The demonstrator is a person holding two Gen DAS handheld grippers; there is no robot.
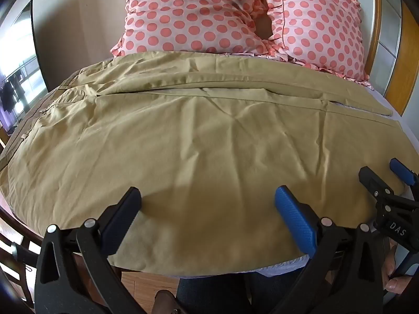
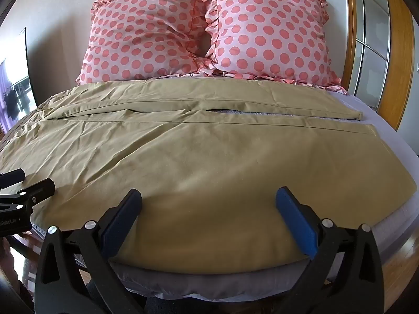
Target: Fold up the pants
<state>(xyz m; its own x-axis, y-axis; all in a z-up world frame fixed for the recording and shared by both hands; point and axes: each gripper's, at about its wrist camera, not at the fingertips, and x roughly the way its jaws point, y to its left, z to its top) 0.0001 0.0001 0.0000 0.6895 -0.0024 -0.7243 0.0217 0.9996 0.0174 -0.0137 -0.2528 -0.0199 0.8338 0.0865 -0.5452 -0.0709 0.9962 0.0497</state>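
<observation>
Khaki pants (image 1: 199, 136) lie spread flat across the bed, waistband at the left, both legs running to the right, the near leg in front of the far leg; they show in the right wrist view too (image 2: 199, 157). My left gripper (image 1: 207, 198) is open and empty, hovering just above the near edge of the near leg. My right gripper (image 2: 208, 198) is open and empty above the same edge, further right. The right gripper shows at the right of the left wrist view (image 1: 385, 172), and the left gripper at the left edge of the right wrist view (image 2: 28, 180).
Two pink polka-dot pillows (image 2: 146, 36) (image 2: 269, 34) lean on the wall at the bed's head. The grey bedsheet (image 2: 387, 128) shows at the right. A wooden-framed door (image 2: 371, 44) stands at the right, a window (image 1: 18, 60) at the left. Wooden floor (image 1: 146, 280) lies below the near edge.
</observation>
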